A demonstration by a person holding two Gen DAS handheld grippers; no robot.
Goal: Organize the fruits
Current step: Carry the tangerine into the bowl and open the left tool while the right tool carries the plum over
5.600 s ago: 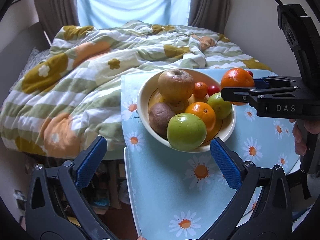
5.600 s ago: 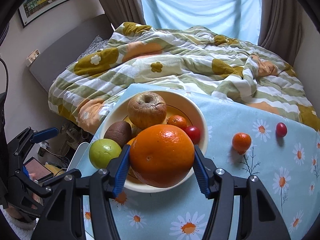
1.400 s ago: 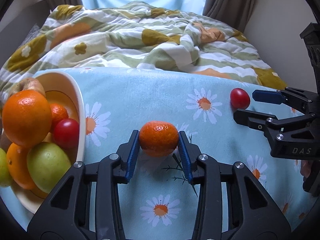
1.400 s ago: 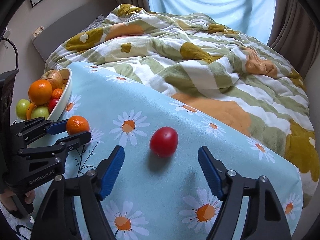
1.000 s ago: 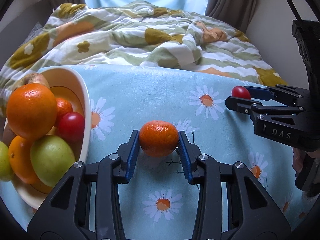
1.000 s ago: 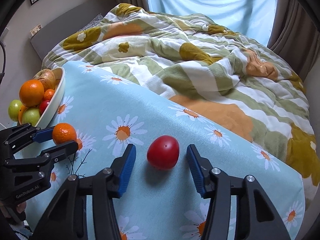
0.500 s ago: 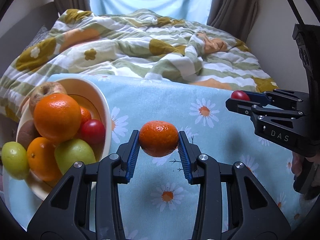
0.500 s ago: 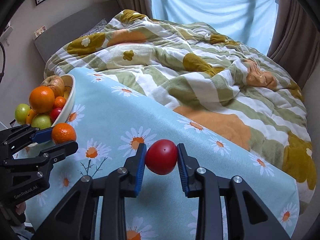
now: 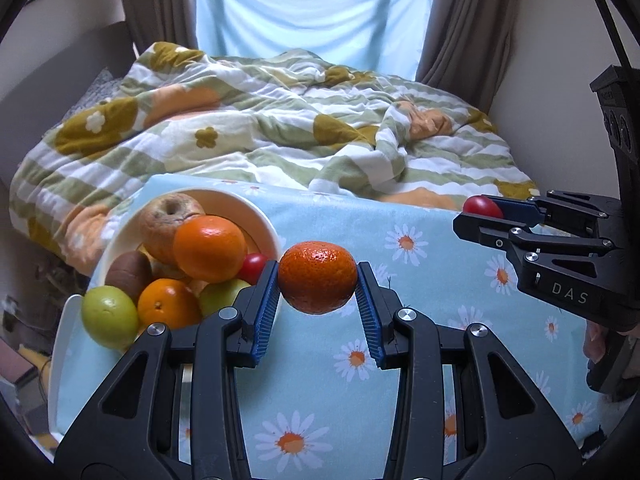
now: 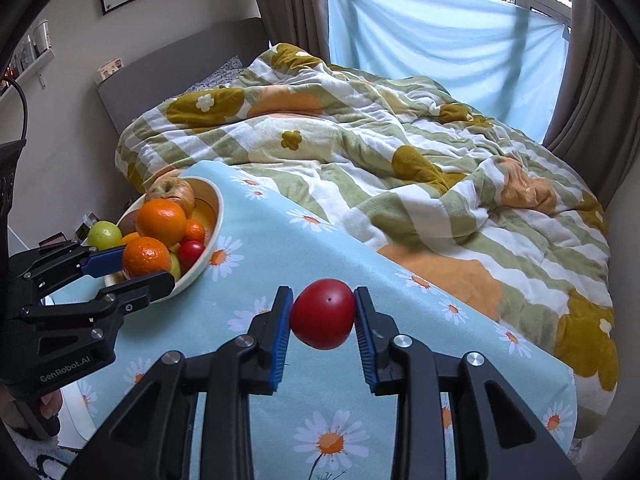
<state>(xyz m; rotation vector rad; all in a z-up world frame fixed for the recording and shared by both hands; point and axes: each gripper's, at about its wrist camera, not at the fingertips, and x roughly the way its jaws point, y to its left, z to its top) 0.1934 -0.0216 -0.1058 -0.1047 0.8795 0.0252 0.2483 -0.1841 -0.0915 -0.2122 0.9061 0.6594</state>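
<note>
Both grippers hold a fruit lifted above the daisy-print desk.

The left gripper has its jaws pinching a mandarin squarely between the blue pads, clear of the cloth and just right of the cream bowl. The bowl holds a large orange, a wrinkled apple, a kiwi, green fruits and a small red tomato. The right gripper has its jaws clamped on a red tomato, centred between the pads, held over the desk's far right side, well apart from the bowl. A flowered quilt covers the bed behind.
</note>
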